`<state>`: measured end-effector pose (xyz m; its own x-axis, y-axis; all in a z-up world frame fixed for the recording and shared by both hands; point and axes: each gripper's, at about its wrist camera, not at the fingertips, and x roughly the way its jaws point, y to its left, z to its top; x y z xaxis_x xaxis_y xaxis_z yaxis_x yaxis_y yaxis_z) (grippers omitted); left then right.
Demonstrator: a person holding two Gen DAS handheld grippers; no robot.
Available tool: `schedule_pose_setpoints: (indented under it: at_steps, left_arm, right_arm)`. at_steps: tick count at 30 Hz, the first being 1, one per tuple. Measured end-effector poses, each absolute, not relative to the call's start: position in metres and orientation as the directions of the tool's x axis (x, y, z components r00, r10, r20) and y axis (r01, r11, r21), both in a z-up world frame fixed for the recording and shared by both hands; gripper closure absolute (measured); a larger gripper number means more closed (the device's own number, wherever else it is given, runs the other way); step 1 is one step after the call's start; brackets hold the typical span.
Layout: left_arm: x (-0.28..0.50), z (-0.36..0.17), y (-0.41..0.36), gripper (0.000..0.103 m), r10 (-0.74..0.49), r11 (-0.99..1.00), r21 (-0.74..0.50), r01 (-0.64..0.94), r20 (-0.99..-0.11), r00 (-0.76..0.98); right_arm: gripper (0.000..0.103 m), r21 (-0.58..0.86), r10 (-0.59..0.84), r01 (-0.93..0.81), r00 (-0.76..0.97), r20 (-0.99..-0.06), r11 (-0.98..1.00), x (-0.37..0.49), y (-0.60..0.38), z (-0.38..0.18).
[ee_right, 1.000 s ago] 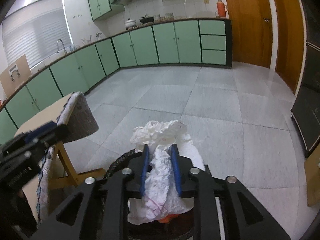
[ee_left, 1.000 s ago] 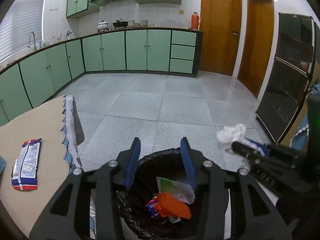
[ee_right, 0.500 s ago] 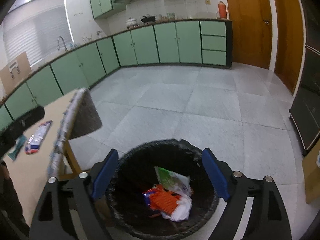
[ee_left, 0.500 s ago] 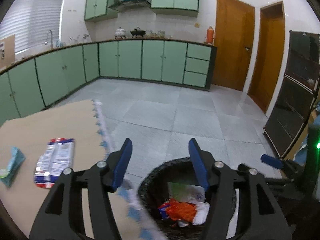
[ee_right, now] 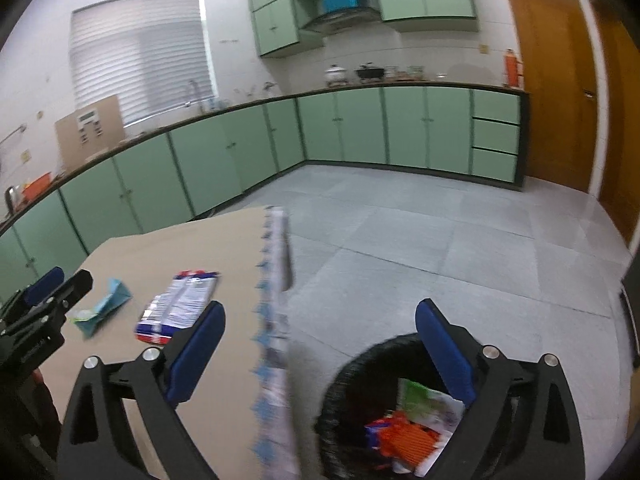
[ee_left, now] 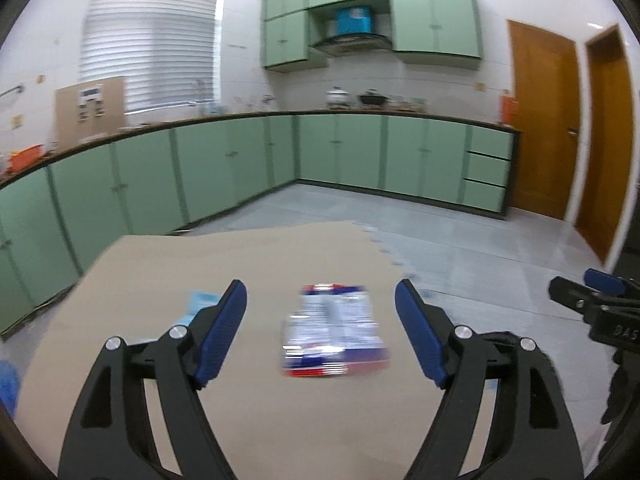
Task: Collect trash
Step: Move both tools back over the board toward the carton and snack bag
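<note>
**Both grippers empty, wrappers left on the table**

Left wrist view: the left gripper (ee_left: 320, 322) hangs over the tan table (ee_left: 168, 264), its fingers (ee_left: 224, 332) wide, having just been opening, with nothing gripped. A red, white and blue wrapper (ee_left: 334, 332) lies flat on the table between them. A light blue packet (ee_left: 200, 303) lies just left.

Right wrist view: the right gripper (ee_right: 320, 354) has just spread wide and is empty, above the table edge and the black bin (ee_right: 360, 384), which holds orange, green and white trash (ee_right: 416, 428).

Home kitchen: green cabinets (ee_left: 360, 152), range hood (ee_right: 340, 20), sink tap (ee_right: 194, 90), countertop pots (ee_right: 336, 74).
</note>
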<state>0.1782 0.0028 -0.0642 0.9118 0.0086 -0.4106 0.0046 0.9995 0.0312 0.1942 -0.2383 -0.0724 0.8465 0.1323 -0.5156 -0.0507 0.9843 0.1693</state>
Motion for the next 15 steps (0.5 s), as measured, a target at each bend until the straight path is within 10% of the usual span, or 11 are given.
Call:
schedule_pose_setpoints:
  at_steps: [15]
  left_arm:
    - [0.188, -0.067, 0.107, 0.028, 0.213, 0.976, 0.060, -0.208, -0.428, 0.878]
  right_arm:
    - [0.010, 0.118, 0.217, -0.182, 0.802, -0.557, 0.976, 0.254, -0.106, -0.094]
